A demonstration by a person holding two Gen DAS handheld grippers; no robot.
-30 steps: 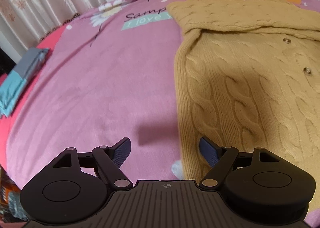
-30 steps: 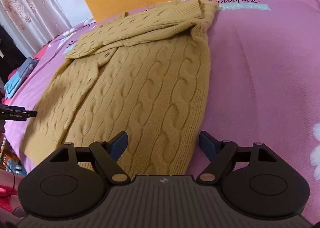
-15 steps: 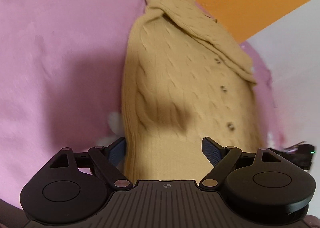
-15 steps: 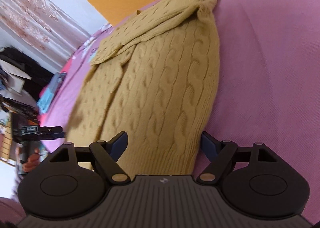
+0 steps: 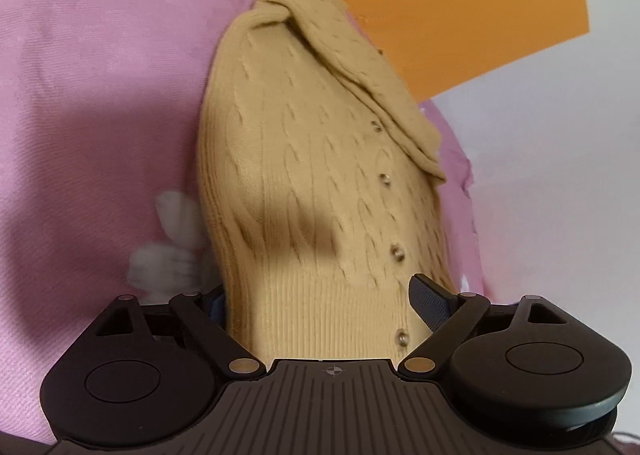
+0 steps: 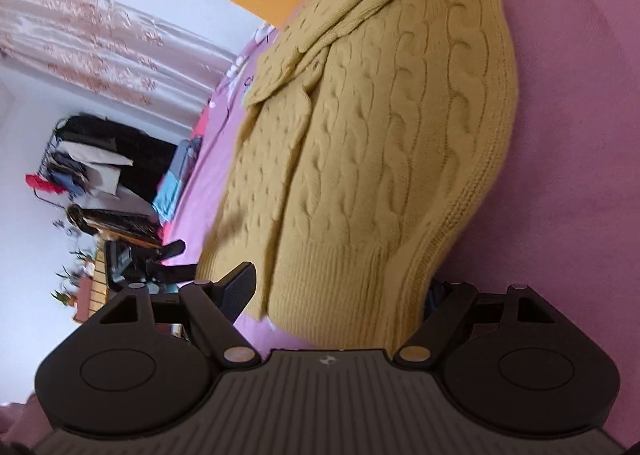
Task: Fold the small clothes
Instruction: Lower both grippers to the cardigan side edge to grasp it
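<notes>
cardigan hem (image 5: 320, 307) fills both tongs' gaps

A pink bedsheet (image 5: 100, 103) covers the bed; a mustard cable-knit cardigan (image 5: 320, 183) lies flat on it, its ribbed hem between the tongs' open tips.

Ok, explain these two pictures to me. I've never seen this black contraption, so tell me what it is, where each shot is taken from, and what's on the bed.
The black shape at the bottom of each picture is a hand-held two-finger gripper; a person carries one in each hand. A wide-angle camera on each looks forward along its fingers, so one picture is from the left gripper and the other from the right gripper. Both face a mustard cable-knit cardigan with small buttons, lying on a pink bedsheet. Each gripper is open, with the cardigan's ribbed hem between its fingers, at opposite bottom corners. Nothing is pinched yet. Behind are an orange headboard and a curtain.
</notes>
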